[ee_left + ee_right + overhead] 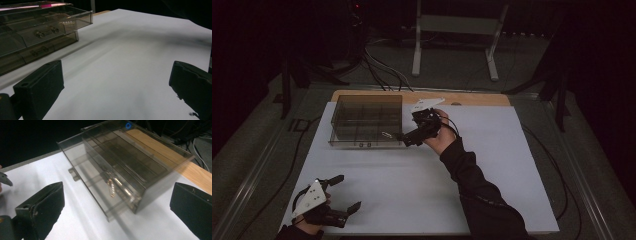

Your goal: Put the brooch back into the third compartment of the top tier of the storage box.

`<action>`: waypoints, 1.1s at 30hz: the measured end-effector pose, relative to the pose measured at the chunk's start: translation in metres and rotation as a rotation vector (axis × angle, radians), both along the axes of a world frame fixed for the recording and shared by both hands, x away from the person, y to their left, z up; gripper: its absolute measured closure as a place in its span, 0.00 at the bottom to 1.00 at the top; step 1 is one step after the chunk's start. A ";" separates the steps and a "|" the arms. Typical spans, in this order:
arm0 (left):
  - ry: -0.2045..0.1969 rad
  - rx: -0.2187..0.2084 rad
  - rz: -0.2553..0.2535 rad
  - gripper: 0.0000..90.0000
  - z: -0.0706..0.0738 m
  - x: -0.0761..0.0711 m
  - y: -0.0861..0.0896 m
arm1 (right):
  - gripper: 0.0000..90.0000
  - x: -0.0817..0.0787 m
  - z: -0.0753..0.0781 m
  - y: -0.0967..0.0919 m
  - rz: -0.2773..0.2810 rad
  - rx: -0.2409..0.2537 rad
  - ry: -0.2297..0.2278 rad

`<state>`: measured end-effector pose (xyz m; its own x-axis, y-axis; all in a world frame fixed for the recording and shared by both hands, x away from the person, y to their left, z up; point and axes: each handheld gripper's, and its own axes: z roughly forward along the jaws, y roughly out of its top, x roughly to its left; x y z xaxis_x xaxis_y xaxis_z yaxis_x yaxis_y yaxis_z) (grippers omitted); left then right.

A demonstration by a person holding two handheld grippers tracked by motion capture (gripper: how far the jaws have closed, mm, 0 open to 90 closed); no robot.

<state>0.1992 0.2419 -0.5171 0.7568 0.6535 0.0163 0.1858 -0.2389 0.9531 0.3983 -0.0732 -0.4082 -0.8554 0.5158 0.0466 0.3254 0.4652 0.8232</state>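
A smoky see-through drawer box (367, 119) stands at the back left of the white sheet (492, 165). In the right gripper view the box (140, 162) has a drawer pulled partly out, with a small pale chain-like piece (111, 188) inside it. That piece (387, 135) lies near the box's front right corner. My right gripper (408, 139) is just off that corner, and its jaws (120, 197) stand wide open with nothing between them. At the near left edge my left gripper (346, 192) is open over bare sheet (117, 85), with the box (37, 30) ahead on its left.
The wooden tabletop (477, 98) shows behind the sheet. Beyond it stand a white-legged frame (457, 30) and cables (382, 70) on the floor. Another cable (557, 170) trails along the table's right side. A sleeve (482, 195) crosses the sheet's near right.
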 end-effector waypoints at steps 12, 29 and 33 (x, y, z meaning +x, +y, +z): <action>0.004 -0.003 0.000 0.01 0.000 0.001 -0.001 | 0.00 -0.006 -0.011 -0.036 -0.038 0.003 0.006; 0.004 -0.001 0.001 0.01 0.000 0.000 -0.001 | 0.00 -0.026 -0.046 -0.072 -0.056 0.006 0.050; 0.003 0.001 -0.001 0.01 0.000 0.000 -0.001 | 0.00 -0.032 -0.054 -0.079 -0.055 0.015 0.060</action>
<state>0.1993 0.2408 -0.5174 0.7576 0.6526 0.0150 0.1881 -0.2403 0.9523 0.3662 -0.1518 -0.4625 -0.8215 0.5606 0.1048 0.3986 0.4329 0.8085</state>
